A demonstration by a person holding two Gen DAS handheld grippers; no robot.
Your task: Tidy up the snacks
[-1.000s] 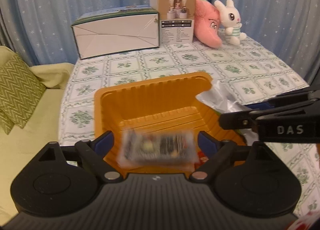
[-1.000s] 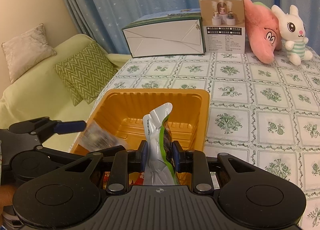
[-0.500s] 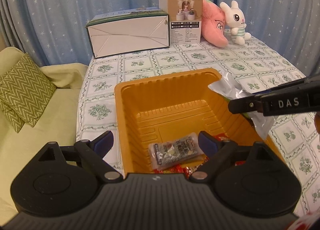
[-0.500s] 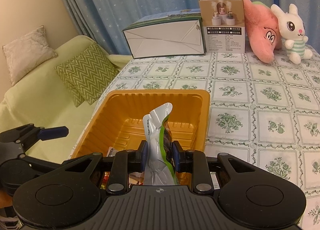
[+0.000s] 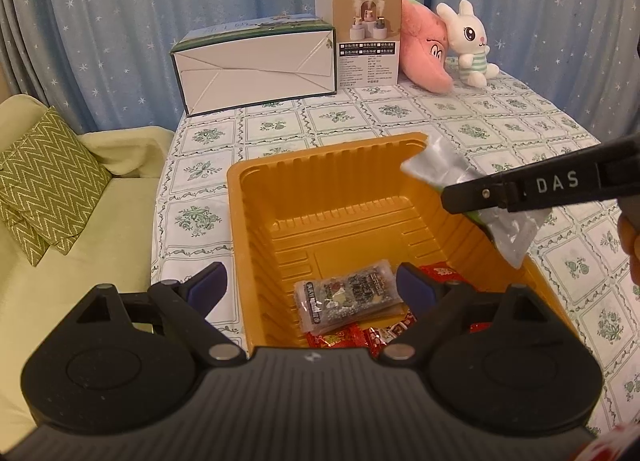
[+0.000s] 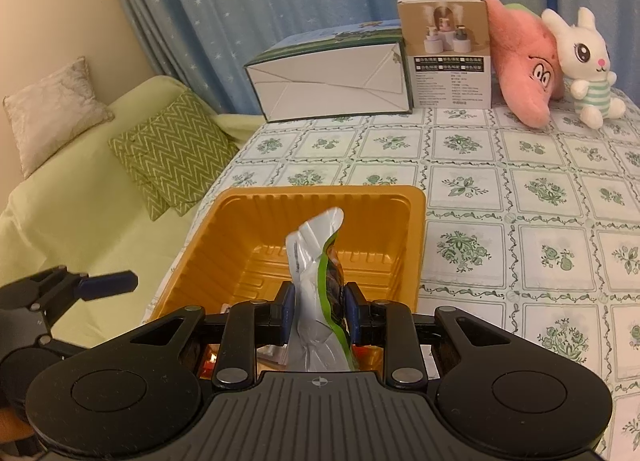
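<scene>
Your left gripper hovers above the near end of the orange ribbed plastic tray, its blue-padded fingers spread wide with nothing between them. Directly below that gap, a clear flat snack packet with dark print lies on the tray floor, resting partly on several red wrapped snacks at the near edge. You are aiming this gripper forward and slightly down, so its left finger hangs outside the tray's left wall and its right finger sits over the tray interior.

Your right gripper is clamped on a silver foil pouch with a green edge, which stands upright between the pads with its crumpled top leaning to the right. In the left wrist view that gripper reaches in from the right, roughly level, over the tray's right wall, and the pouch sticks out both above and below the finger. The pouch hangs above the tray, not touching the floor.

On the floral green-and-white tablecloth, well beyond the tray, stand a long white carton with a green top, a tall tan-and-white product box, a pink plush toy and a white plush rabbit. A pale green sofa with a green zigzag cushion sits to the left.
</scene>
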